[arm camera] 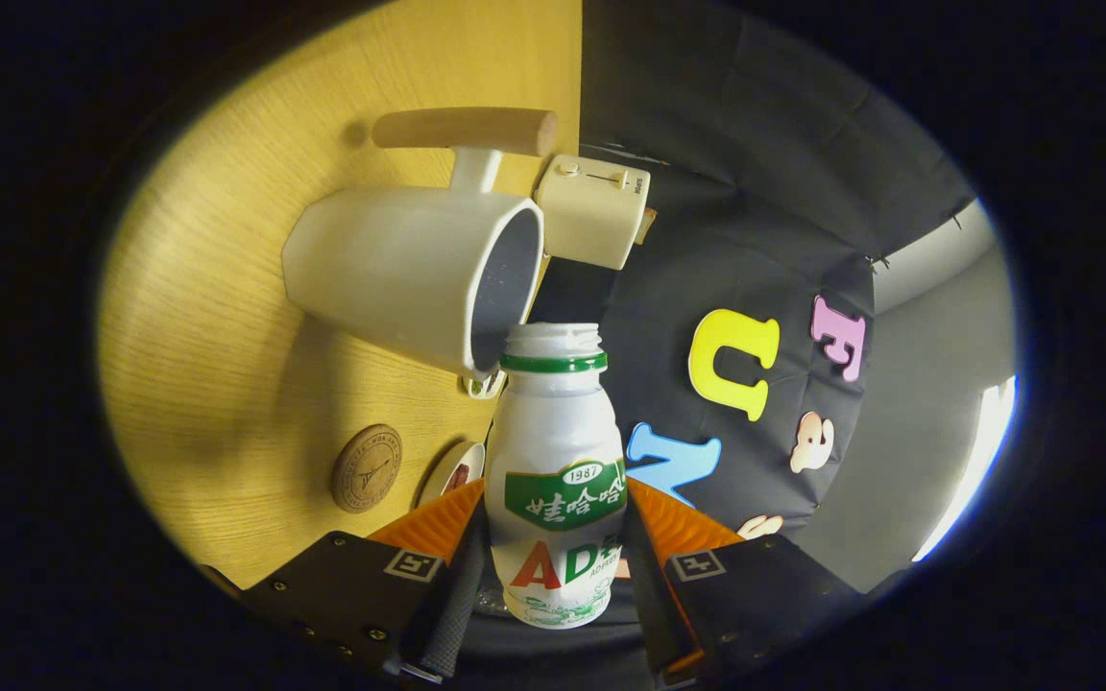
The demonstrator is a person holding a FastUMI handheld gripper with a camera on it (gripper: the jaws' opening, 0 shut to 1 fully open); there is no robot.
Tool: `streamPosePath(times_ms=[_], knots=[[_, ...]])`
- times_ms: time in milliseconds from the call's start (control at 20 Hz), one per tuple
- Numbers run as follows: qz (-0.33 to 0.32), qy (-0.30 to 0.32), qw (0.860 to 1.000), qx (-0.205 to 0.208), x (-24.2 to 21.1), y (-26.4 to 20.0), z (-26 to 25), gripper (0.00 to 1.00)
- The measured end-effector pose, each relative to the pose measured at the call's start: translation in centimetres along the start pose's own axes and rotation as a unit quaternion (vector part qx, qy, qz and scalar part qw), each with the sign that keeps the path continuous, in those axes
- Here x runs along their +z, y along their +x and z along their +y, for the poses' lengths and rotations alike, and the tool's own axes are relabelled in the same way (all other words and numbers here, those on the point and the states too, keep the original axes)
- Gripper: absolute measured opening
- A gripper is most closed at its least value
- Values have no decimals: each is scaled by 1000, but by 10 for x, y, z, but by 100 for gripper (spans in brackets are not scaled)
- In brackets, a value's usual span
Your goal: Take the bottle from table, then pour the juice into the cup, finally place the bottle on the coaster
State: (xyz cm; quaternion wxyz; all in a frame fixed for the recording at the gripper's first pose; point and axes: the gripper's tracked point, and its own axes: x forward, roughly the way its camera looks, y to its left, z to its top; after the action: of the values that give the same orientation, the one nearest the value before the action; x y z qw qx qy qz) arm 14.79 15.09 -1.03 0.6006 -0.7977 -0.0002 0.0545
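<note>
My gripper (pixel 555 518) is shut on a small white bottle (pixel 553 432) with a green neck ring and a green and red label. Both fingers press its lower sides. The bottle has no cap, and its open mouth sits right at the rim of a white cup (pixel 399 269) with a wooden handle (pixel 465 128). The whole view is rolled sideways, so the wooden table (pixel 227 384) stands like a wall beside the bottle, with the cup standing on it. A round cork coaster (pixel 366 467) lies on the table, nearer to my fingers than the cup.
A cream box-shaped appliance (pixel 594 209) with a slider stands just past the cup at the table's back edge. A small white round dish (pixel 452 470) lies between the coaster and the bottle. The black booth wall rises behind.
</note>
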Motion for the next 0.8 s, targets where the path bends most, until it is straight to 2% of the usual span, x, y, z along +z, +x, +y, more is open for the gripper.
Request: streamPosePath(times_ms=[200, 350, 550, 700, 800], knots=[[-2, 86, 996, -7, -2, 1, -3, 71], [-5, 180, 984, -10, -7, 0, -3, 71], [-6, 305, 952, 4, -12, 0, -7, 71], [-6, 373, 928, -12, -24, -1, -16, 70], [-12, 429, 903, -7, -29, 2, -16, 70]])
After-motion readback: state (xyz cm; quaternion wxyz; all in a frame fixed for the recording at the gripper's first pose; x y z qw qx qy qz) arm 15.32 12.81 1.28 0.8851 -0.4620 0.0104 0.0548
